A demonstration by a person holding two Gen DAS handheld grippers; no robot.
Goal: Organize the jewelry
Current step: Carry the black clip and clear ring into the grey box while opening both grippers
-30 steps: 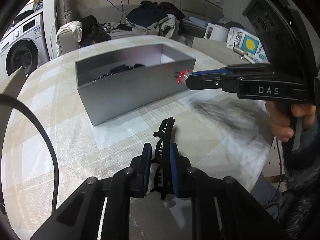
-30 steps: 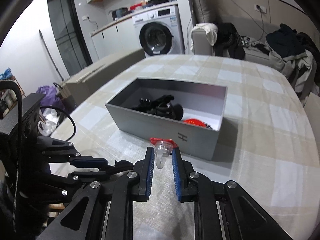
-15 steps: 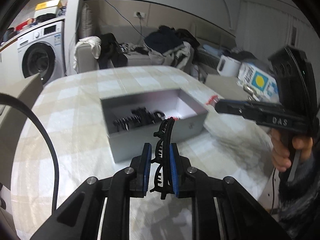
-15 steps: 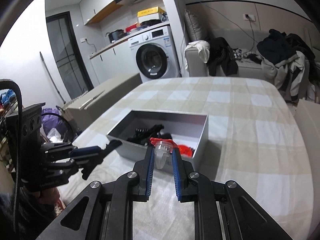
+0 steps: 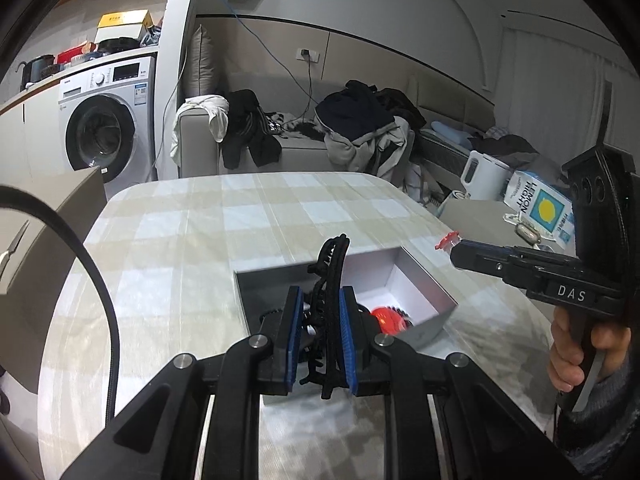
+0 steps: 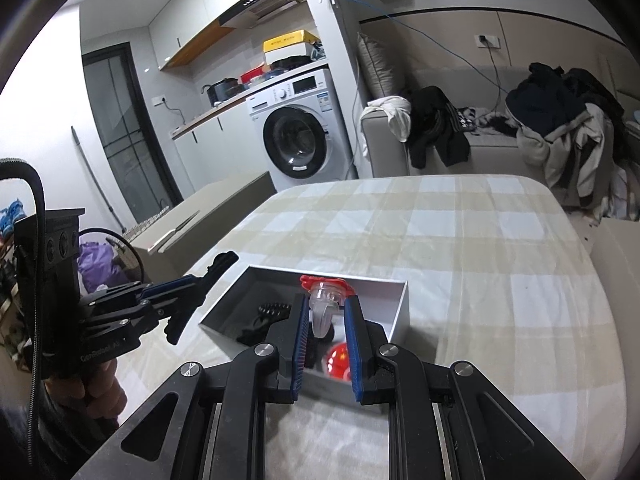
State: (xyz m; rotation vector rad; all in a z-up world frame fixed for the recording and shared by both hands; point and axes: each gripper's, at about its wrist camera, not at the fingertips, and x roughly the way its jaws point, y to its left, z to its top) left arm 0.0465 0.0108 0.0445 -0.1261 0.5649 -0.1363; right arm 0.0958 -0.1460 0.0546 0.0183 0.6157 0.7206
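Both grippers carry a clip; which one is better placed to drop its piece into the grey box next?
Probably the left gripper: its black hair clip sits over the grey box. In that view the right gripper appears beyond the box's far corner.
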